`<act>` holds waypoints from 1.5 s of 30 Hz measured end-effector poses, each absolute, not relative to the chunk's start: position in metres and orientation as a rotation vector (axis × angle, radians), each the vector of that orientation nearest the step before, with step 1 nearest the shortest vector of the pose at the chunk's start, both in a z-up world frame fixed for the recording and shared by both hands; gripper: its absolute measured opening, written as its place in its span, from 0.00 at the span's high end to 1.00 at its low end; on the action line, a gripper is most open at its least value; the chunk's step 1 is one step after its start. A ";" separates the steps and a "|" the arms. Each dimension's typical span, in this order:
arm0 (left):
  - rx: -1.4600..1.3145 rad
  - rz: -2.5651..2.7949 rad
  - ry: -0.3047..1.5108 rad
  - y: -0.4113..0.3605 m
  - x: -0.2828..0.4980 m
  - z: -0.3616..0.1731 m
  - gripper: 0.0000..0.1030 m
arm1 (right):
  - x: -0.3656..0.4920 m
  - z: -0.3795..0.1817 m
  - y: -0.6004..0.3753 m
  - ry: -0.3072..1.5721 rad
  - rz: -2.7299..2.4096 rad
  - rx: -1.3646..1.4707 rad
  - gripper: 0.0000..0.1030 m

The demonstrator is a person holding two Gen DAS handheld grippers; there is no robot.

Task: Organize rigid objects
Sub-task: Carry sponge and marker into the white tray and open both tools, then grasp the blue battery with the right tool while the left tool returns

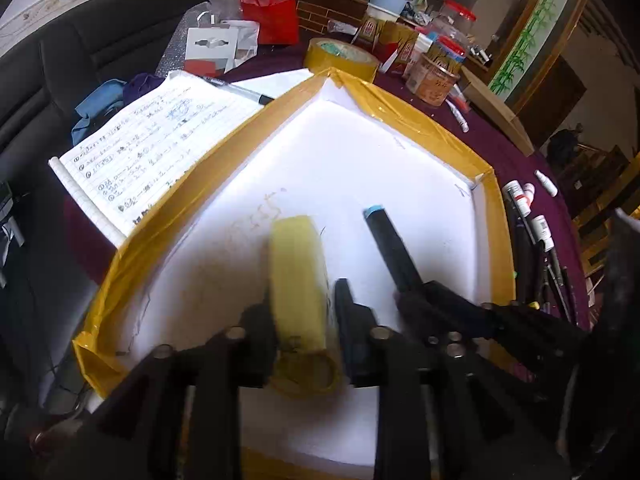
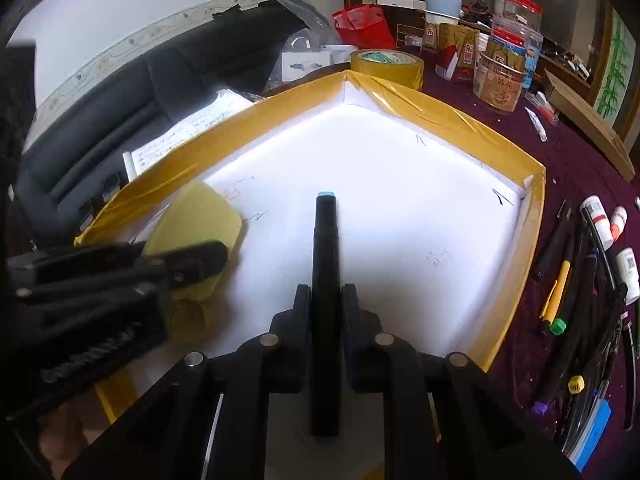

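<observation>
Bench: you are working over a bench under a dark purple cloth, crowded along its far and right sides.
Tray: a shallow white tray with yellow-taped rims fills the middle of both views; its floor carries a few pen scribbles.
Left gripper: your left gripper has its jaws either side of a pale yellow tape roll that stands on edge on the tray floor; whether the pads press on it, you cannot tell.
Right gripper: your right gripper has its jaws close about a black marker with a light blue end, pointing away over the tray; the grip itself is not clear.
Right of tray: pens and markers lie in a loose heap on the cloth, with small white bottles beside them.
Far side: a larger brown tape roll, a red bag, jars and boxes.
Left of tray: an open handwritten notebook with a pen on it.
Room: a black sofa stands against a white wall.
</observation>
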State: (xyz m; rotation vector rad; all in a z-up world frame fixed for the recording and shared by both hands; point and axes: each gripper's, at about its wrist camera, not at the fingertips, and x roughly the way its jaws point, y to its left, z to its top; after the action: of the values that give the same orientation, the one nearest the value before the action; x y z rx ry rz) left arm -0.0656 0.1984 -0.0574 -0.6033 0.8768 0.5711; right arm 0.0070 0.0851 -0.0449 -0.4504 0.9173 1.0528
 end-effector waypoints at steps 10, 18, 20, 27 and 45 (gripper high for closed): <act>-0.428 0.695 0.796 0.159 -0.064 -0.026 0.36 | 0.032 -0.004 -0.012 0.874 1.159 -0.057 0.54; -0.363 0.619 0.727 0.107 -0.056 0.002 0.35 | 0.051 -0.001 -0.118 0.813 1.037 0.061 0.54; -0.359 0.497 0.712 0.083 -0.047 0.006 0.35 | 0.059 -0.006 -0.143 0.826 0.994 0.081 0.55; -0.325 0.224 0.773 0.018 -0.003 0.009 0.35 | 0.088 -0.025 -0.204 0.886 0.841 0.150 0.55; -0.331 0.215 0.844 0.009 0.003 -0.008 0.35 | 0.105 -0.053 -0.153 1.038 0.567 -0.166 0.63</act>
State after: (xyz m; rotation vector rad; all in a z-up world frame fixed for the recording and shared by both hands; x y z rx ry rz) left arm 0.0031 0.0091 -0.0084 -0.3308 0.8444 0.2148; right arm 0.1050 -0.1528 -0.0525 -0.1664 1.0376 0.5672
